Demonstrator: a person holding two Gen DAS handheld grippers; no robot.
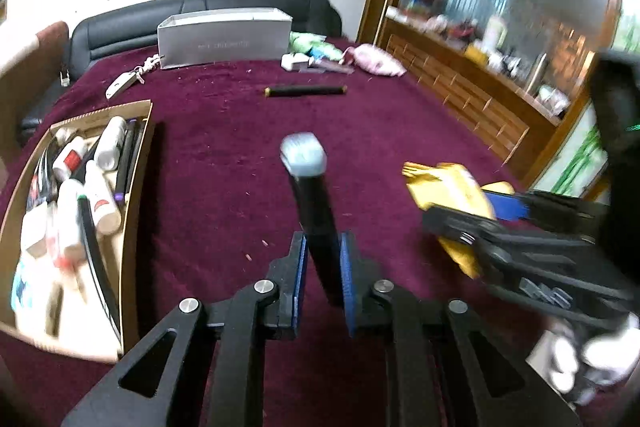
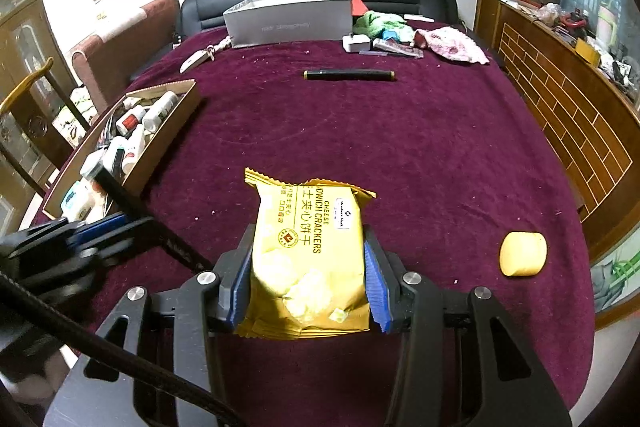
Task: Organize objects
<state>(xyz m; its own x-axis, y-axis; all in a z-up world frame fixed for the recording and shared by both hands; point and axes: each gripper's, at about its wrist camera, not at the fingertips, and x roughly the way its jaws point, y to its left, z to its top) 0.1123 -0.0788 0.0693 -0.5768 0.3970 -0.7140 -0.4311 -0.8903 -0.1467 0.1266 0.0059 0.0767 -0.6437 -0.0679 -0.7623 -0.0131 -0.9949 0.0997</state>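
While both hands are loaded and raised off the maroon-covered tabletop (image 2: 440,155), the job is to carry each item to its place without letting it slip. The left tool (image 1: 322,267) is clenched on a black brush (image 1: 310,195) with a pale bristle head; the blue pads sit low on the handle, so the long free end sticks forward and up and could swing. The right tool (image 2: 308,279) is grasping a yellow packet of cheese sandwich crackers (image 2: 308,247) across its width, pads pressing both sides, the packet lifted clear of the cloth.

The cardboard box (image 2: 176,119) along the left edge of the tabletop is already crowded with white bottles (image 1: 108,143) and pens, and it looks the likely home for the brush. Bring the brush in with its head leading, parallel to the box's long side, and lower it into a gap between the bottles before loosening the grip. Keep the squeeze on the crackers light, since they will crush; move the hands one at a time, as they are near each other.

Still loose are a black pen (image 2: 348,75) toward the far edge and a yellow cap (image 2: 522,253) near the right edge.
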